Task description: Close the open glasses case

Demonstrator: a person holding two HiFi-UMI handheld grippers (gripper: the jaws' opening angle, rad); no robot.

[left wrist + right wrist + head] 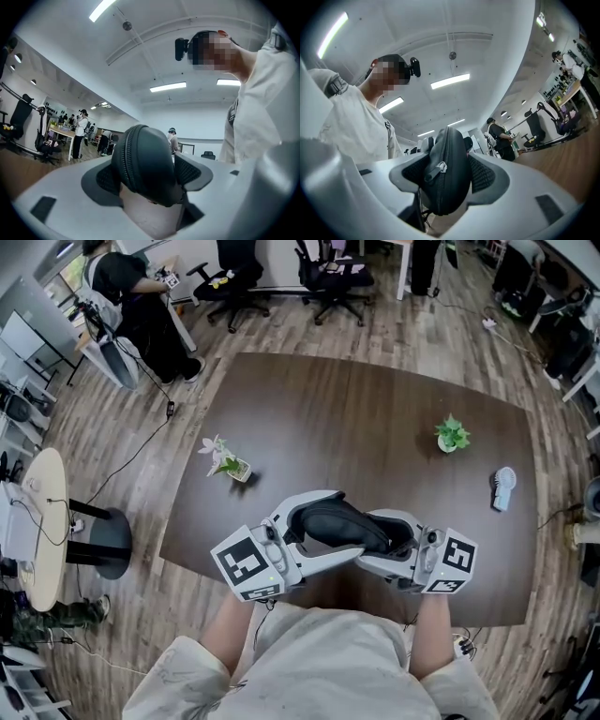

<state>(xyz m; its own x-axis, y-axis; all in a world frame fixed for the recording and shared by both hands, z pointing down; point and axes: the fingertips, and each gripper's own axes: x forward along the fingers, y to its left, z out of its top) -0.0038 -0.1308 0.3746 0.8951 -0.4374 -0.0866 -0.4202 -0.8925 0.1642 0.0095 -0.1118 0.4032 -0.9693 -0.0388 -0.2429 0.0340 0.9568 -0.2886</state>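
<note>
A black zippered glasses case (342, 524) hangs in the air over the near edge of the dark table (375, 409), held between my two grippers. Its halves lie together along the zipper. My left gripper (319, 521) grips one end and my right gripper (392, 540) the other, and the two face each other. In the left gripper view the case (145, 161) fills the gap of the left gripper (147, 178), both pads against it. The right gripper view shows the case (446, 173) edge-on with its zipper pull, clamped in the right gripper (443, 180).
On the table stand a small flower pot (228, 463) at the left, a green potted plant (451, 435) at the right and a white object (504, 488) near the right edge. Office chairs (333, 277) and a person (131, 296) are beyond.
</note>
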